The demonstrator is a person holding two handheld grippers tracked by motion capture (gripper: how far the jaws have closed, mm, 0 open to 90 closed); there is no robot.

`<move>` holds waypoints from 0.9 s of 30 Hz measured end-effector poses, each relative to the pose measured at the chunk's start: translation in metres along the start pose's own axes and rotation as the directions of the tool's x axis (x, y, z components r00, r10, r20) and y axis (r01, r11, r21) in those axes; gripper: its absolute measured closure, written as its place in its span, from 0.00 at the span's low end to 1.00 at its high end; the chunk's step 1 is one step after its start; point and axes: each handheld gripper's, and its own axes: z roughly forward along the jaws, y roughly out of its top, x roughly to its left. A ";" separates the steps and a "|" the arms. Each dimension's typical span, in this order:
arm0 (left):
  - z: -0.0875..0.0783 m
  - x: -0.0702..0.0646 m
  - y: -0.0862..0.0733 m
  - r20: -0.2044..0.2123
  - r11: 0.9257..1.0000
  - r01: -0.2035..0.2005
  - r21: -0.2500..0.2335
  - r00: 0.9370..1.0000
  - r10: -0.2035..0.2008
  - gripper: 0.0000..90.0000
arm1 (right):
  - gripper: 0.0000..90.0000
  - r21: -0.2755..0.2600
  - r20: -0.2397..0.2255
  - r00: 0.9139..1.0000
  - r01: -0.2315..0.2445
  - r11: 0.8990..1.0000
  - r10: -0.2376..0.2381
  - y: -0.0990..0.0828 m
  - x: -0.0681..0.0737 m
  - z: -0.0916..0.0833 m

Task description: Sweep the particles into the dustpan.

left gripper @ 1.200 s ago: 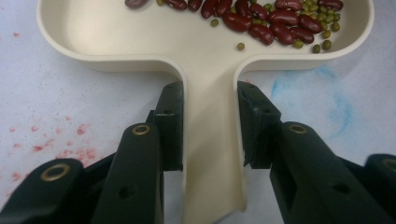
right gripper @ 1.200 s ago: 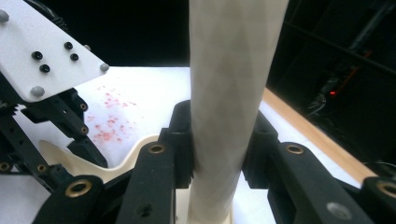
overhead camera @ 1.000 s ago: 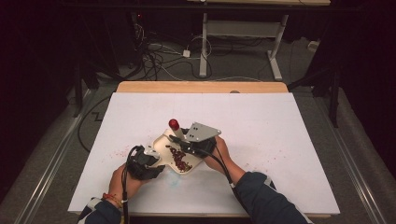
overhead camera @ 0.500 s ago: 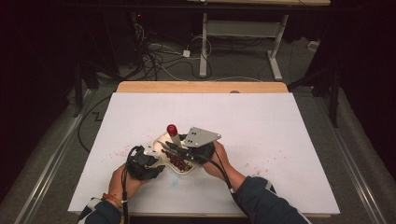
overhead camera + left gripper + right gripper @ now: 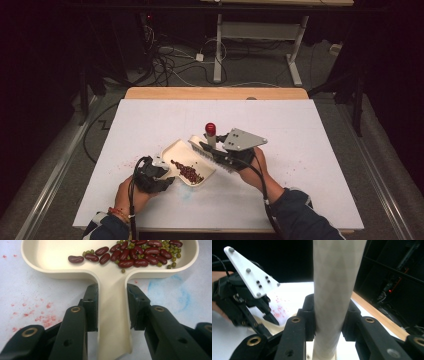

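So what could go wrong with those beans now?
The beans sit heaped toward one side of the dustpan; if the left gripper tips its handle, they might roll out. The brush in the right gripper hangs close to the pan and could knock it.

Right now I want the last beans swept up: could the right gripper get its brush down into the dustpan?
Probably yes. The right gripper grips the brush right beside the dustpan, whose open front faces it. The left gripper clamps the pan's handle, clear of the beans.
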 end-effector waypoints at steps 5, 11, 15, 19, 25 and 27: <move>-0.001 0.000 0.001 -0.012 1.000 -0.009 -0.002 1.000 0.008 0.71 | 0.78 0.007 0.032 0.999 -0.008 1.000 0.008 -0.005 -0.018 -0.031; 0.000 0.004 0.000 -0.019 1.000 0.000 -0.007 1.000 0.000 0.71 | 0.78 0.009 0.084 0.996 -0.006 1.000 0.006 -0.007 -0.036 -0.072; -0.001 0.005 -0.002 -0.022 1.000 0.005 -0.008 1.000 -0.005 0.71 | 0.78 0.020 0.095 0.995 -0.011 1.000 0.009 -0.012 -0.043 -0.096; -0.001 0.007 -0.003 -0.023 1.000 0.012 -0.009 1.000 -0.012 0.71 | 0.78 0.042 0.113 0.993 -0.026 0.999 0.021 -0.022 -0.046 -0.115; -0.004 0.013 -0.008 -0.027 0.999 0.030 -0.012 0.999 -0.030 0.71 | 0.78 0.060 0.128 0.990 -0.065 0.996 0.057 -0.037 -0.047 -0.137; -0.005 0.014 -0.010 -0.028 0.999 0.036 -0.013 0.999 -0.037 0.71 | 0.78 0.063 0.127 0.990 -0.072 0.995 0.063 -0.041 -0.047 -0.142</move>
